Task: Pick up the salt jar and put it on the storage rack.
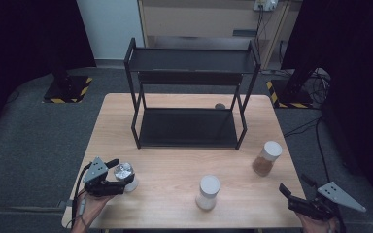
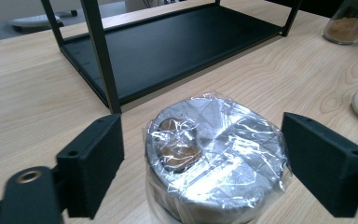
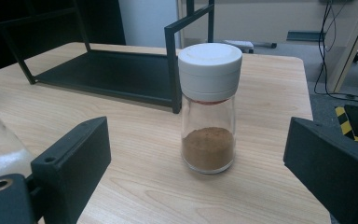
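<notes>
**Fingers spread at both ends of the bench**

Fingers [image 2: 91, 163] of the left gripper [image 1: 108, 177] stand wide on either side of a small round jar capped in crinkled clear plastic film [image 2: 214, 154] — no contact visible on either flank. It sits near the front left edge of the pale wooden bench [image 1: 175, 165]. Over at the front right corner, the right gripper [image 1: 298, 194] is spread wide too, holding nothing, facing a glass shaker with a white lid and brown powder [image 3: 209, 107] well ahead of it. Between them stands a white-lidded glass shaker of white grains [image 1: 208, 192]. Behind, mid-bench, stands a black two-tier metal rack [image 1: 189, 128].
</notes>
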Available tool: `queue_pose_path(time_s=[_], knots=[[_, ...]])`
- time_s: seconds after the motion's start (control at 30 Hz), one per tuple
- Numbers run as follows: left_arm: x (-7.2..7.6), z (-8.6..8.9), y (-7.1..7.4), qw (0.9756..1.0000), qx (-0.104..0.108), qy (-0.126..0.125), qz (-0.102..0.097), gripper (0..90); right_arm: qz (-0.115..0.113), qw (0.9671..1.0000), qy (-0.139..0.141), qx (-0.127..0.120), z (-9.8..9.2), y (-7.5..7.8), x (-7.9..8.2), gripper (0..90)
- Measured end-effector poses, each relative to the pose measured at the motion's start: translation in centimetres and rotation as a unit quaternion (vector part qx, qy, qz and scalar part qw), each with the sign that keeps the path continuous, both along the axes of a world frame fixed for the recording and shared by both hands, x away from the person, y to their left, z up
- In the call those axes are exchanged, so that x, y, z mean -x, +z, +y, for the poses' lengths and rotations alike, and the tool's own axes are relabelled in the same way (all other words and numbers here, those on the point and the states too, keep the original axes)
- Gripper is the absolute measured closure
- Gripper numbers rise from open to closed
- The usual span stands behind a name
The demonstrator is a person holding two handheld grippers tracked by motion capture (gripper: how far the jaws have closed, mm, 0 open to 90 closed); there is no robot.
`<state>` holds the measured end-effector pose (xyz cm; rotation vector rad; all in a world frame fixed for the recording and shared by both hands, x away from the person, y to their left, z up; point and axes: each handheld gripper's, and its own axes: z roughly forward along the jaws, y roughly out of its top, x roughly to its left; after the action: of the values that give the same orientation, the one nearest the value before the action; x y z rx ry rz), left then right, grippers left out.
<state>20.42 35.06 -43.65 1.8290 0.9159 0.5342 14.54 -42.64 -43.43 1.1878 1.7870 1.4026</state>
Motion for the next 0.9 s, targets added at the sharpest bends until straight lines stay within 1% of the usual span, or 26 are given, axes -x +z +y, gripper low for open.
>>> queue_pose_path(time_s=[0.1, 0.2, 0.23, 0.3, 0.37, 0.63, 0.9], knots=[[-0.1, -0.03, -0.12, 1.0, -0.005, -0.005, -0.004, 19.9, 0.0, 1.0, 0.0, -0.001, -0.01, 0.0, 0.01, 7.6], [-0.14, -0.03, -0.26, 0.9999, -0.008, -0.011, -0.009, 29.8, 0.0, 1.0, 0.001, -0.002, -0.03, 0.0, 0.0, 7.7], [-0.1, -0.04, -0.31, 0.9998, -0.01, -0.014, -0.014, 31.5, 0.0, 1.0, 0.001, -0.002, -0.01, 0.0, 0.01, 7.7], [0.02, -0.19, -0.31, 0.9996, -0.015, -0.013, -0.018, 31.9, 0.0, 1.0, 0.001, -0.001, -0.01, 0.0, 0.01, 7.7], [0.09, -0.11, -0.5, 0.9996, -0.012, -0.013, -0.021, 32.6, 0.0, 1.0, 0.001, -0.002, -0.05, -0.02, -0.01, 7.6], [0.15, -0.07, -0.62, 0.9996, -0.008, -0.012, -0.023, 33.0, 0.001, 1.0, 0.0, -0.001, 0.03, 0.01, 0.0, 7.6], [-0.1, -0.14, -0.31, 0.9995, -0.015, -0.018, -0.022, 33.2, 0.0, 1.0, 0.0, -0.001, 0.0, -0.01, 0.01, 7.5]])
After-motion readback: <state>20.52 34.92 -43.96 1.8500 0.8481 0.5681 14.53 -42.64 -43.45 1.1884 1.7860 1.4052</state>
